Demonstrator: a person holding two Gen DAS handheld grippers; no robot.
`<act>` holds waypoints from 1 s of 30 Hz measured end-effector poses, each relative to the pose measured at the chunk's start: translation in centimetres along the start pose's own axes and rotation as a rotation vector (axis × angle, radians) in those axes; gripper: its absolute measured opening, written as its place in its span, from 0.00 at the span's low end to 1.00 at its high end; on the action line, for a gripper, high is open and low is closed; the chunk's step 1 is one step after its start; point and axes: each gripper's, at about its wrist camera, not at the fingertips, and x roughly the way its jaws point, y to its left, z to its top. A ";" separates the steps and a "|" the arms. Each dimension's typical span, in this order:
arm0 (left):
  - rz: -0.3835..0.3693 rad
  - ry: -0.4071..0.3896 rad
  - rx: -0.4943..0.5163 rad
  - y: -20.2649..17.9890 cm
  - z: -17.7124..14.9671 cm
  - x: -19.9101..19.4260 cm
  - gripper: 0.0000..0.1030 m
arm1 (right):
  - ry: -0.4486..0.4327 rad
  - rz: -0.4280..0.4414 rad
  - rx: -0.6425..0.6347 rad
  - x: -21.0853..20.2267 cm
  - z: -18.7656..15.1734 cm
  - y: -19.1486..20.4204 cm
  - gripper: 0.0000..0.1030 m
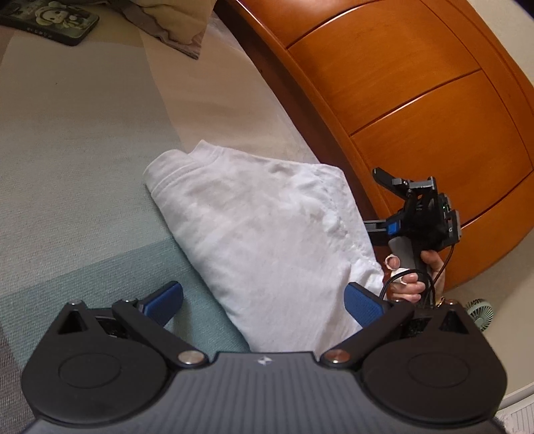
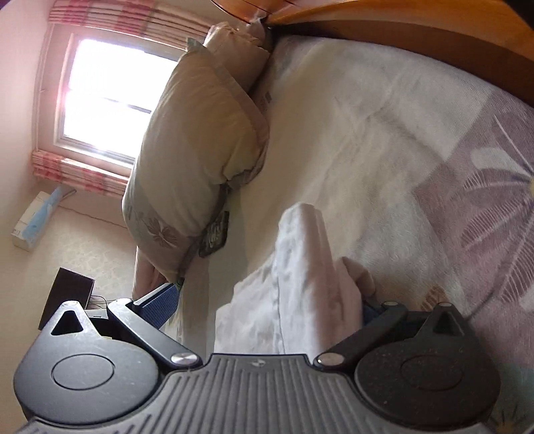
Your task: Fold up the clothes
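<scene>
On the bed (image 1: 66,140), beside the wooden headboard (image 1: 417,93), lies the white garment (image 1: 263,240), already folded into a compact stack with its ribbed edge at the end farthest from the headboard's lower corner.

Left gripper (image 1: 263,300): jaws spread wide, blue pads on either side of the near end of the garment. Nothing is held; whether either pad touches the cloth cannot be determined.

Right gripper (image 2: 270,300): jaws spread wide, on the headboard side of the garment. Folded layers rise between the fingers and drape over the right-hand finger, hiding its pad. No clamping is evident; the cloth appears to rest on the finger rather than be gripped. The left wrist view shows the person's hand (image 1: 414,280) on this tool's handle.

Judged state: folding appears nearly complete; a final fold or tidy-up remains.

Hazards:
- Withdrawing the right gripper while cloth lies over its finger may drag the top layers and undo the stack.
- Closing either gripper on a single layer would lift that layer only, splitting the fold.
- The garment lies near the headboard-side mattress edge; a sideways push could slide it off.
- A dark tin (image 1: 50,20) and a pillow (image 2: 200,140) lie well away from the headboard corner and pose no obstruction.
</scene>
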 end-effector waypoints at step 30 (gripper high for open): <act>0.048 -0.079 0.280 -5.1 -0.6 -1.5 0.99 | -0.102 -0.066 -0.230 -6.2 -6.6 6.1 1.00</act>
